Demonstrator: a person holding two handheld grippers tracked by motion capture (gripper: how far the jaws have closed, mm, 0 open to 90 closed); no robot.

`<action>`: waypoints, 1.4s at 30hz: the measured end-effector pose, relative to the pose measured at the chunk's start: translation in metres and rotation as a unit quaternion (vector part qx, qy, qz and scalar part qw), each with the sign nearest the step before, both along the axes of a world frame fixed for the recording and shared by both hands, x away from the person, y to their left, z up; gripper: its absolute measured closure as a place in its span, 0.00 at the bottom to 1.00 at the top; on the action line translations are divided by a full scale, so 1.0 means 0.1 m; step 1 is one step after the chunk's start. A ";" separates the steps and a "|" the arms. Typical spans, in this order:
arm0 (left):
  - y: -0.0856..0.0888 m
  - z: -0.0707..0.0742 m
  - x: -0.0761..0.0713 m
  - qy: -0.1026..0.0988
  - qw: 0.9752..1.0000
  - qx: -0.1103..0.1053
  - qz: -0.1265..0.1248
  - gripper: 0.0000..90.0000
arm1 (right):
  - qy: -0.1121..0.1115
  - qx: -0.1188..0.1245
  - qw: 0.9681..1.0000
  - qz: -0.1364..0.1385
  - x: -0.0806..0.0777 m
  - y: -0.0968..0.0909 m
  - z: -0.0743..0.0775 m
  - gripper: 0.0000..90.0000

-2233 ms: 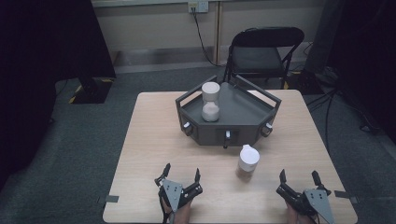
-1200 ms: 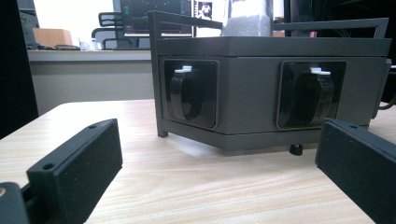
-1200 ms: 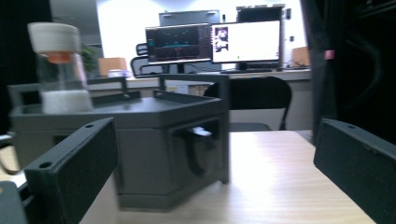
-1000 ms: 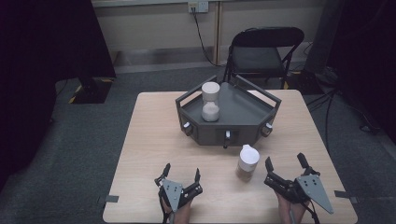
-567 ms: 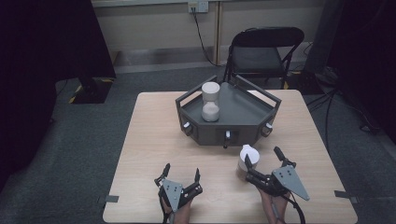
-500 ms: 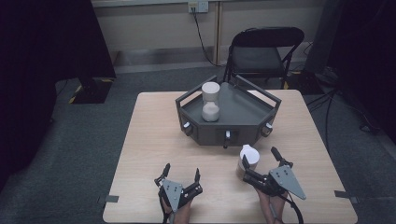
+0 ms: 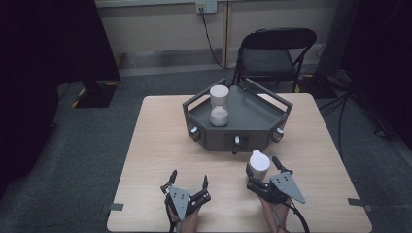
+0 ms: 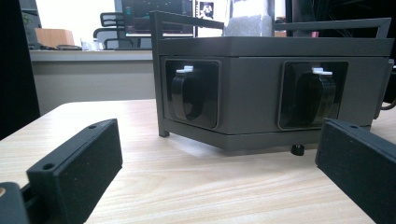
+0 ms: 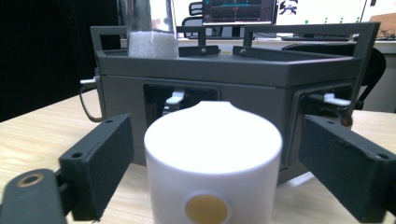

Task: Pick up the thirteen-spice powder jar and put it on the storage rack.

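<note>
We see a white cup (image 7: 259,165) standing upright on the wooden table (image 7: 150,145), its long axis vertical, just in front of the dark grey hexagonal tray (image 7: 252,116) and right of the table's middle. Its rim has a small spout that points away from us toward the tray (in the right gripper view (image 9: 212,158) the spout rises at the far edge of the rim, and a small gold disc sits on the near wall).

The right gripper (image 7: 265,174) has its jaws spread on either side of the cup; gaps show between the pads and the cup wall in its own view, so nothing is pinched.

The left gripper (image 7: 187,182) rests low near the table's near edge, well apart from the cup, jaws spread wide and empty. Its view looks at the tray's front faces.

On the tray stands an hourglass (image 7: 219,105), upright, white sand in its lower bulb. A black folding chair (image 7: 272,53) stands beyond the table.
</note>
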State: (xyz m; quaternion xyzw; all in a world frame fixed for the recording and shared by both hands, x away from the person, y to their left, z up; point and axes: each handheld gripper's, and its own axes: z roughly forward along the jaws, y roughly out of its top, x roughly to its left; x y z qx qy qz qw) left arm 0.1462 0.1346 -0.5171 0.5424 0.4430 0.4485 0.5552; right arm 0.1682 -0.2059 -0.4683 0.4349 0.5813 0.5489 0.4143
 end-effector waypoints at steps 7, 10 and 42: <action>0.00 0.00 0.00 0.000 1.000 0.000 0.000 0.00 | 0.003 0.004 1.000 -0.001 -0.01 0.03 -0.06 0.19; 0.00 0.00 0.00 0.000 1.000 0.000 0.000 0.00 | 0.007 0.000 1.000 -0.002 0.00 0.05 -0.06 0.22; 0.01 0.00 0.00 0.000 1.000 0.000 -0.002 0.00 | 0.030 -0.005 1.000 0.003 0.05 0.01 -0.02 0.33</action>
